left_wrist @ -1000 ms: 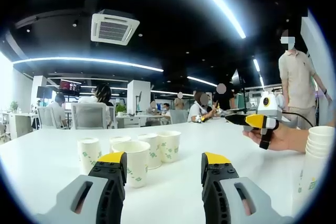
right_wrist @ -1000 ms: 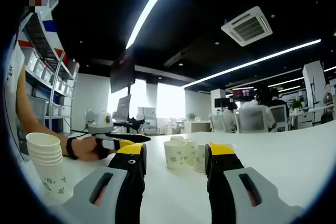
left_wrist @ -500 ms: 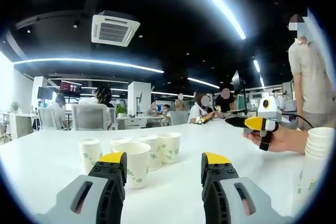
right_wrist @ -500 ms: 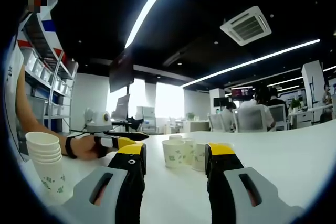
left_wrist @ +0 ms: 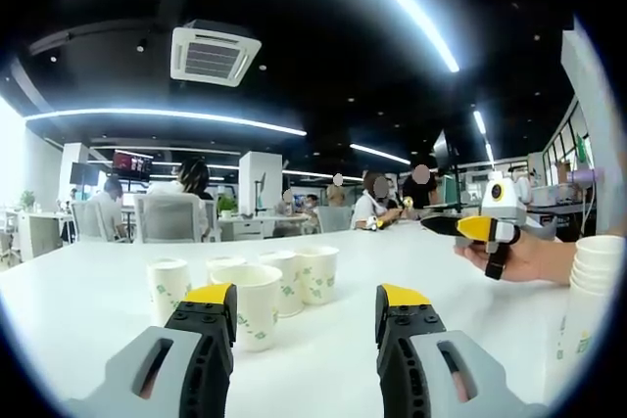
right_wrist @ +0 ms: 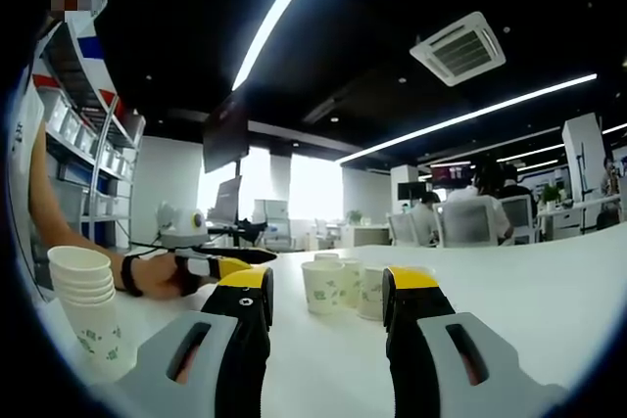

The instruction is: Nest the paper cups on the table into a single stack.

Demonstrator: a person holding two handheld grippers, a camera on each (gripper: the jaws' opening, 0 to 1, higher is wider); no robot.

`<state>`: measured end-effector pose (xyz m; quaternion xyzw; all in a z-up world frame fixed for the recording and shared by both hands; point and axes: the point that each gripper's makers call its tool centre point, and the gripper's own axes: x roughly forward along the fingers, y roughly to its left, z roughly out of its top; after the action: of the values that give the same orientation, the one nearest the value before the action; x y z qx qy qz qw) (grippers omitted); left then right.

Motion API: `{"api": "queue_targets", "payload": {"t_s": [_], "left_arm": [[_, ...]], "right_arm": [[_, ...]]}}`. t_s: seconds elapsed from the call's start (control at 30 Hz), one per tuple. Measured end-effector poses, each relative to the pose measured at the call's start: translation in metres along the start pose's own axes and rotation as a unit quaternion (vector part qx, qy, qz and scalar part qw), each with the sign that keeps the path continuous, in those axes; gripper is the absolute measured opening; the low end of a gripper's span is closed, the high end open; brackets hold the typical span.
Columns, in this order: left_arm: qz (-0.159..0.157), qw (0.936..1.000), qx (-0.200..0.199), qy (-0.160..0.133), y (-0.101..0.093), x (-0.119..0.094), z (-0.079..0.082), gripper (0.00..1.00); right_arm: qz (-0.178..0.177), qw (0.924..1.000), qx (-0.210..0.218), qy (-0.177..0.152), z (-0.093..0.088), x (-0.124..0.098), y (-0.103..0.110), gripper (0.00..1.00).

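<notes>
Several loose white paper cups with green prints [left_wrist: 250,302] stand bunched on the white table [left_wrist: 78,286], just beyond my left gripper [left_wrist: 306,301], which is open and holds nothing. A nested cup stack [left_wrist: 591,291] stands at the right edge. My right gripper [left_wrist: 436,224], held by a hand, hovers over the table to the right. In the right gripper view, my right gripper [right_wrist: 328,286] is open and empty, with the loose cups [right_wrist: 323,287] ahead between its jaws. The stack [right_wrist: 86,312] stands at the left, and my left gripper [right_wrist: 257,255] is beside it.
The table stretches wide and white to the right [right_wrist: 549,281]. People sit at desks with chairs [left_wrist: 167,214] beyond the table's far side. Shelving [right_wrist: 93,173] rises behind the stack. A forearm with a wristband [right_wrist: 127,274] lies along the table.
The person who stood at the right in the left gripper view has gone from the picture. Both grippers and the cups have stayed nearly still.
</notes>
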<state>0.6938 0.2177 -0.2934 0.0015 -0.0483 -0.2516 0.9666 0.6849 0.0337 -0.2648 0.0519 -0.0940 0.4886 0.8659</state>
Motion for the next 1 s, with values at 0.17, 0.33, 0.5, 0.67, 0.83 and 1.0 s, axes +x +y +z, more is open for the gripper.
{"api": "queue_targets", "payload": {"t_s": [0.17, 0.33, 0.5, 0.67, 0.83, 1.0], "left_arm": [[0.002, 1.0000, 0.002, 0.001, 0.000, 0.000, 0.000, 0.61], [0.001, 1.0000, 0.004, -0.003, 0.000, 0.000, 0.002, 0.61], [0.003, 1.0000, 0.004, 0.000, 0.000, 0.000, 0.000, 0.61], [-0.002, 1.0000, 0.009, 0.000, -0.002, 0.002, 0.000, 0.61], [-0.004, 0.9999, 0.012, 0.004, 0.002, 0.006, -0.004, 0.61], [0.002, 1.0000, 0.007, 0.004, 0.010, 0.008, -0.004, 0.61]], "right_arm": [[0.000, 1.0000, 0.000, -0.002, 0.002, 0.000, 0.000, 0.47], [-0.001, 1.0000, -0.002, -0.001, 0.001, 0.001, 0.002, 0.47], [-0.005, 1.0000, -0.003, 0.004, -0.001, 0.001, 0.005, 0.47], [-0.011, 0.9995, -0.021, 0.020, -0.004, 0.002, 0.011, 0.47], [-0.011, 0.9993, -0.007, 0.036, -0.011, 0.006, 0.008, 0.49], [-0.039, 0.9963, 0.005, 0.077, -0.025, 0.010, -0.017, 0.49]]}}
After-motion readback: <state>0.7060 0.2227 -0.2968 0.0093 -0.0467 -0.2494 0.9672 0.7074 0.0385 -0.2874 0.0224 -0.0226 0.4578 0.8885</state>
